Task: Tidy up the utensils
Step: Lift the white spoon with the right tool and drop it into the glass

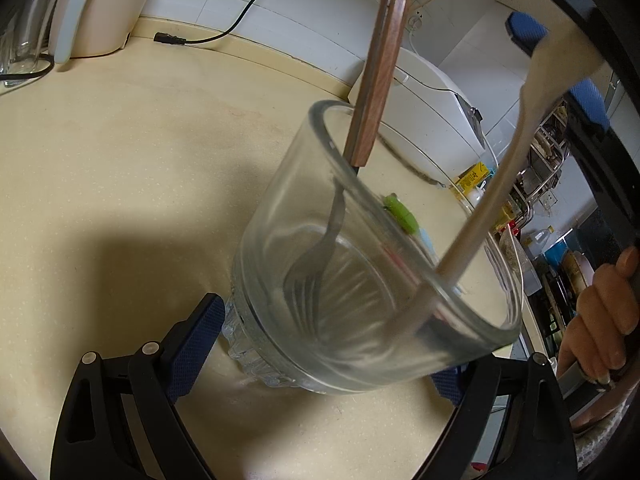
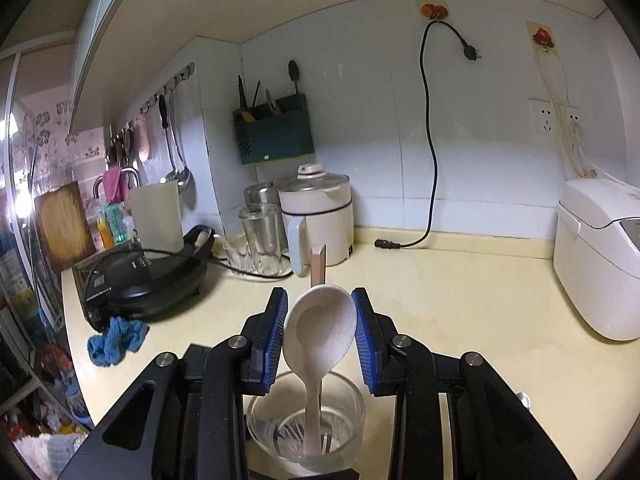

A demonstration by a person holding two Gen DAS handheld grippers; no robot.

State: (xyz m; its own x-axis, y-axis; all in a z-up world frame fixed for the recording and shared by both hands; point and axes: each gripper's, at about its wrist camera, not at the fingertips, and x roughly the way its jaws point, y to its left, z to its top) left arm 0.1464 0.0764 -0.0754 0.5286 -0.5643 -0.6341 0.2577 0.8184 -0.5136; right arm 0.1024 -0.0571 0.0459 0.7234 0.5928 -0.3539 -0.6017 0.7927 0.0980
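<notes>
Left gripper (image 1: 320, 344): black frame, blue textured pads, silver rivets. Right gripper (image 2: 320, 340): same build, blue ribbed pads. Bare hand (image 1: 596, 320), no sleeve visible.

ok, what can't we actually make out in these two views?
- Left gripper contact on the glass: left wrist view, the glass base covers its right pad.
- Spoon handle tip: both views, blurred through the glass wall.
- Fork handle top: left wrist view, cut off by the upper edge.
- Green item: left wrist view, behind the glass, too distorted to identify.
- Left gripper: absent from the right wrist view.
</notes>
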